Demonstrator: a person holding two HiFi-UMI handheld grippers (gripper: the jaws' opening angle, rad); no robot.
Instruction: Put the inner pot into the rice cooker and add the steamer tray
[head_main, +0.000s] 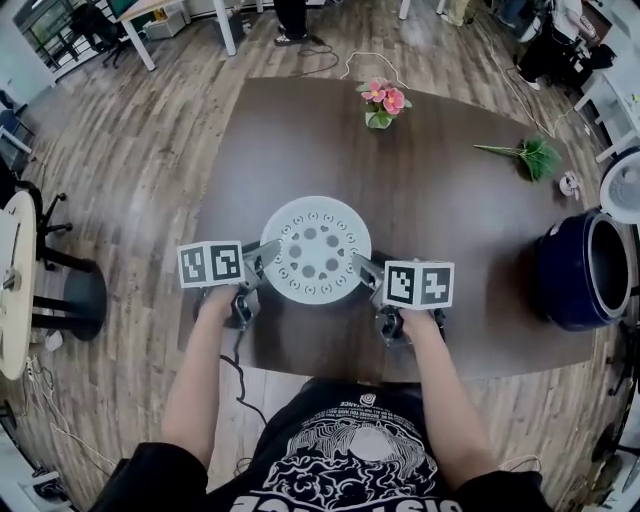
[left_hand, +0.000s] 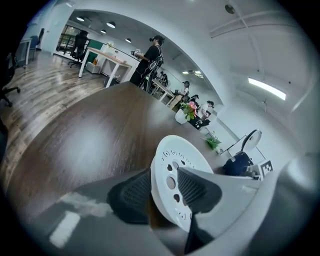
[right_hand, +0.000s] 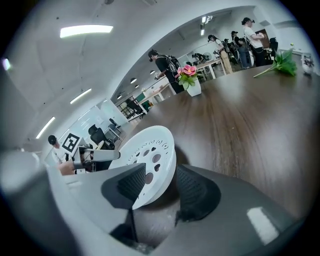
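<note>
From the head view, the steamer tray, a white round disc pierced with holes, sits over the dark tabletop. I cannot tell whether it touches the wood. The left tongs grip the tray's left rim and the right tongs grip its right rim. Each carries its marker cube just outside the tray. Well to the right of the tray stands the dark blue rice cooker with its white lid raised. The opening shows a grey lining, but I cannot tell whether that is the inner pot. Beyond the tray, on its far side, is a flower pot with pink blooms. A green sprig lies farther off to the tray's right.

In the left gripper view, the left tongs are closed on the tray. One ribbed pad lies against the outside of its rim and the other on its holed face. Past the tray's far edge are the rice cooker, the sprig and the flower pot.

In the right gripper view, the right tongs hold the tray by its rim. One pad lies over the holed face and the other sits at the rim's outer side. At the tray's opposite edge the left tongs are clamped on. Beyond the tray are the flower pot and the sprig.
</note>
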